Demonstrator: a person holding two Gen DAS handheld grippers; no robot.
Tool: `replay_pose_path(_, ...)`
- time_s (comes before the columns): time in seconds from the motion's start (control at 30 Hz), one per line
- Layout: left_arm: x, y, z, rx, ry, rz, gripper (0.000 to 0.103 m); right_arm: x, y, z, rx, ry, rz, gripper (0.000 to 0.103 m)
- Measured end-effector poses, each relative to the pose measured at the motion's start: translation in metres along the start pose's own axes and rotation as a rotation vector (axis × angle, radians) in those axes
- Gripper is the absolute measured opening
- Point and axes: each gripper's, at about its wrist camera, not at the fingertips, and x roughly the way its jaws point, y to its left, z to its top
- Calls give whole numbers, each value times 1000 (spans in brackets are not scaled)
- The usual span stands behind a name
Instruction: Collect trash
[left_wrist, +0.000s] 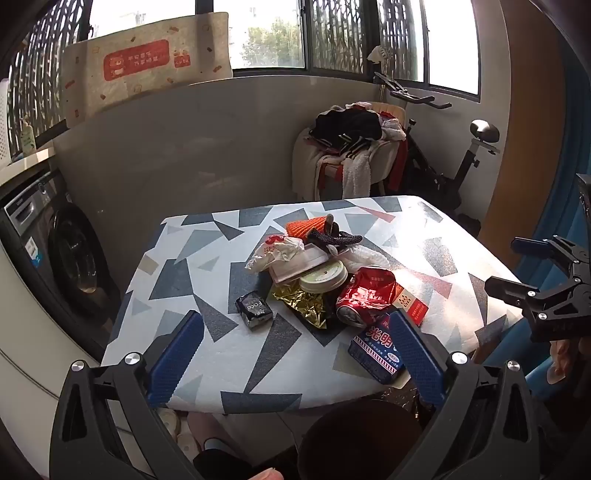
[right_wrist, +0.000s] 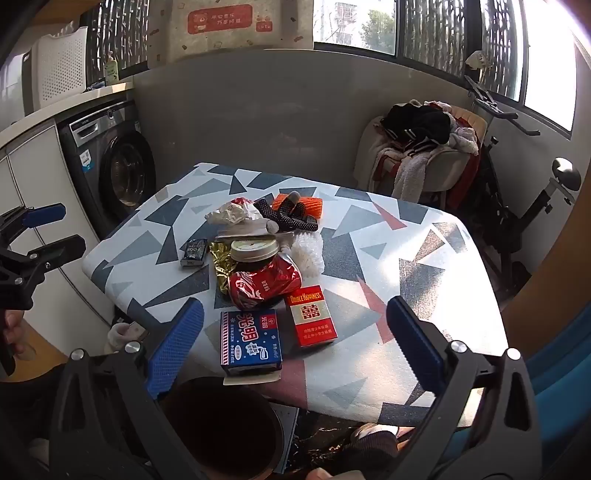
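A heap of trash lies on the patterned table (left_wrist: 207, 236): a crushed red can (left_wrist: 365, 295), gold foil (left_wrist: 306, 302), a lidded cup (left_wrist: 323, 277), a black pack (left_wrist: 254, 309), a crumpled white bag (left_wrist: 277, 251) and a dotted sock (left_wrist: 332, 236). A blue carton (right_wrist: 251, 339) and a red cigarette box (right_wrist: 312, 315) sit at the near edge. My left gripper (left_wrist: 295, 350) hovers open over the near edge, nothing between its fingers. My right gripper (right_wrist: 295, 339) is open too, above the carton and box without touching them. Each gripper shows in the other's view, right (left_wrist: 506, 264) and left (right_wrist: 68, 226).
A dark round bin (right_wrist: 225, 424) stands on the floor under the table's near edge. A washing machine (right_wrist: 118, 173) is at the left. A chair piled with clothes (left_wrist: 351, 155) and an exercise bike (left_wrist: 461, 158) stand behind the table at the right.
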Motion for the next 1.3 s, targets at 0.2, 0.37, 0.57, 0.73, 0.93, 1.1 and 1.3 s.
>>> replay_pose_path(0.2, 0, 0, 0, -1, 0, 1, 98, 1, 1, 0, -1, 5, -2, 97)
replay_pose_path(0.37, 0, 0, 0, 2, -2, 4, 98, -1, 2, 1, -2, 3, -3, 97)
replay_pose_path(0.57, 0, 0, 0, 4, -3, 5, 98, 0, 1, 1, 0, 5, 1, 97)
replay_pose_path(0.73, 0, 0, 0, 6, -4, 5, 98, 0, 1, 1, -1, 4, -1, 97)
replay_pose_path(0.93, -1, 0, 0, 5, -7, 7, 98, 1, 1, 1, -3, 5, -3, 97)
replay_pose_path(1.1, -1, 0, 0, 6, -7, 8, 98, 3, 0, 1, -3, 7, -4, 97)
replay_pose_path(1.3, -1, 0, 0, 6, -7, 8, 98, 4, 0, 1, -5, 7, -4, 97)
